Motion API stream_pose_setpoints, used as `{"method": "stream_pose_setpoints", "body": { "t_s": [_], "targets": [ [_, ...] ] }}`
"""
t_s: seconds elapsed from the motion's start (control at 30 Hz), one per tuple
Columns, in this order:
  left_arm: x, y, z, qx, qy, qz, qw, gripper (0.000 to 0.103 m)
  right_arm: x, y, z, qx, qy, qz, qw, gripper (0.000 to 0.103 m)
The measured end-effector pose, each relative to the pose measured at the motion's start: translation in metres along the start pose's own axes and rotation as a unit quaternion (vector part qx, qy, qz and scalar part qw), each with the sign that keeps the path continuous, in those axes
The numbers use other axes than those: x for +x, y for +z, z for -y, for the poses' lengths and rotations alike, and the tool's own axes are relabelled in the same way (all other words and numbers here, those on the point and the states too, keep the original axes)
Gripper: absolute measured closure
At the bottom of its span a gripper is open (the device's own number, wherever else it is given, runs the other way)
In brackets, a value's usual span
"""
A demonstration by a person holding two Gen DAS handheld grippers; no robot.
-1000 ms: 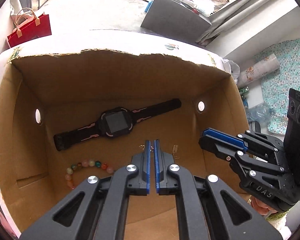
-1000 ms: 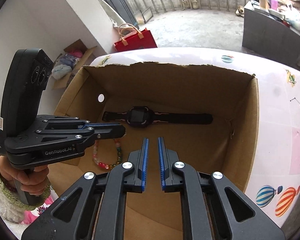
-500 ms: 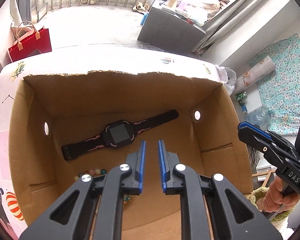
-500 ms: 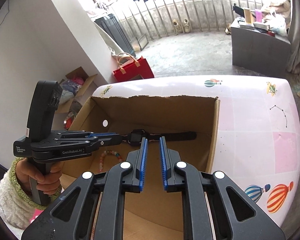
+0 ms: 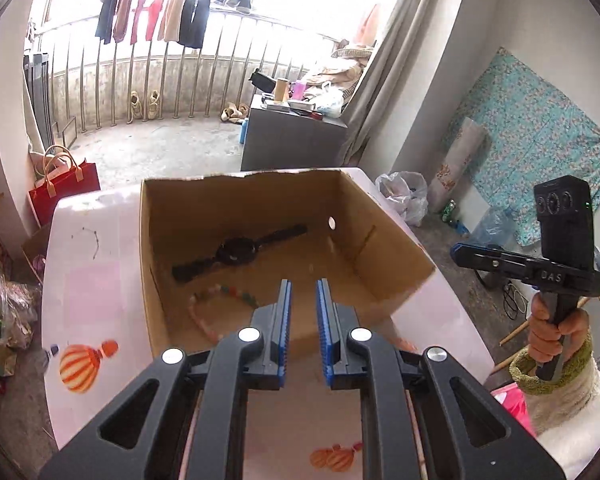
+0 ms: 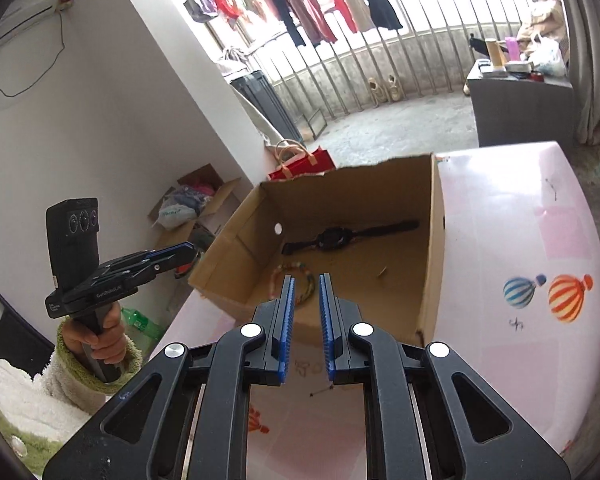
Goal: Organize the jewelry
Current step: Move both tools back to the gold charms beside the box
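Observation:
An open cardboard box (image 5: 392, 252) (image 6: 436, 240) stands on a pink table. Inside lie a black watch (image 5: 236, 254) (image 6: 334, 238), a coloured bead bracelet (image 5: 216, 308) (image 6: 294, 270) and a small gold piece (image 6: 382, 270). My left gripper (image 5: 302, 300) is open and empty, held above the table before the box's near wall; it also shows in the right wrist view (image 6: 180, 250). My right gripper (image 6: 305, 296) is open and empty, raised before the box; it also shows in the left wrist view (image 5: 464, 250).
The pink table (image 6: 540, 280) has balloon prints. A red bag (image 5: 64, 190) and cardboard boxes with clutter (image 6: 192, 208) stand on the floor left of it. A grey cabinet (image 5: 292, 140) stands behind, with a balcony railing and hanging clothes beyond.
Both grippers have pulled up and back out of the box and away from it. The left jaws, shut a second ago, have opened. The jewelry lies still in the box.

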State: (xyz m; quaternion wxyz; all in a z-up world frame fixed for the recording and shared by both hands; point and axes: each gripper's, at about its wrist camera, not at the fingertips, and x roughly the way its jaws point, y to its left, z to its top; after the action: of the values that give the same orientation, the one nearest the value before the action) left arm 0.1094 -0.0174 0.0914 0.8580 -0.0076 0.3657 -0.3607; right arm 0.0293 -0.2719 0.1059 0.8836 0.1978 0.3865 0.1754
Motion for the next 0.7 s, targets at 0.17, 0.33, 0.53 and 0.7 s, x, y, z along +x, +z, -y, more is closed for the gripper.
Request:
{"method": "stream_pose_setpoints", "body": {
  "t_s": [0.17, 0.33, 0.53, 0.7],
  "targets": [
    [0.018, -0.066, 0.010, -0.021, -0.007, -0.027, 0.9994, 0.091, 0.052, -0.047, -0.004, 0.037, -0.017, -0.097, 0.995, 0.090],
    [0.067, -0.095, 0.014, 0.005, 0.025, -0.059, 0.9979, 0.091, 0.084, -0.079, -0.002, 0.066, -0.038, -0.113, 0.991, 0.092],
    [0.091, -0.098, 0.022, 0.050, 0.046, -0.043, 0.9967, 0.091, 0.086, -0.083, 0.003, 0.066, -0.068, -0.108, 0.990, 0.092],
    [0.119, -0.100, 0.030, 0.065, 0.040, -0.079, 0.9939, 0.091, 0.078, -0.081, 0.009, 0.052, -0.084, -0.087, 0.991, 0.092]
  ]
}}
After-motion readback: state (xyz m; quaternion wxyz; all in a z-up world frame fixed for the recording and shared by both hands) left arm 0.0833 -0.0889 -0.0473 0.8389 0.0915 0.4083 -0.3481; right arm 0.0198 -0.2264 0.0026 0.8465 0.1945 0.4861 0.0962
